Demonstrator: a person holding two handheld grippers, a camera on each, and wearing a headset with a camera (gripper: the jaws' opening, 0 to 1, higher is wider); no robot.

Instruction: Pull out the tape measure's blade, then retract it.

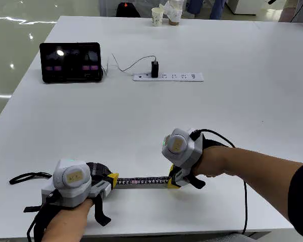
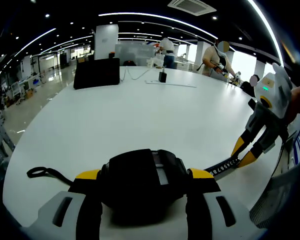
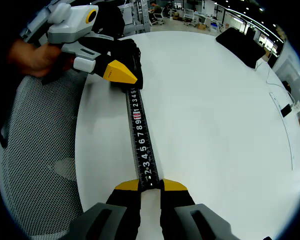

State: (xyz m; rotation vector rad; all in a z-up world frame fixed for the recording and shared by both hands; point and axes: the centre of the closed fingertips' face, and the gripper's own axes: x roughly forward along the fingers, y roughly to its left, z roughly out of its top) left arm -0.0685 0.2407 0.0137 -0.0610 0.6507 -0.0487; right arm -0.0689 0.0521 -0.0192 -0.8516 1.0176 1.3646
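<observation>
Stage: blade partly drawn out along the white table | my left gripper clamps the black tape measure case | my right gripper pinches the blade's tip | remaining, I judge — retraction.

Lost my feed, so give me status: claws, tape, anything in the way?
Left claw shut on case. Right claw shut on blade tip; blade partly out. Tablet, power strip far across table, off the path.
</observation>
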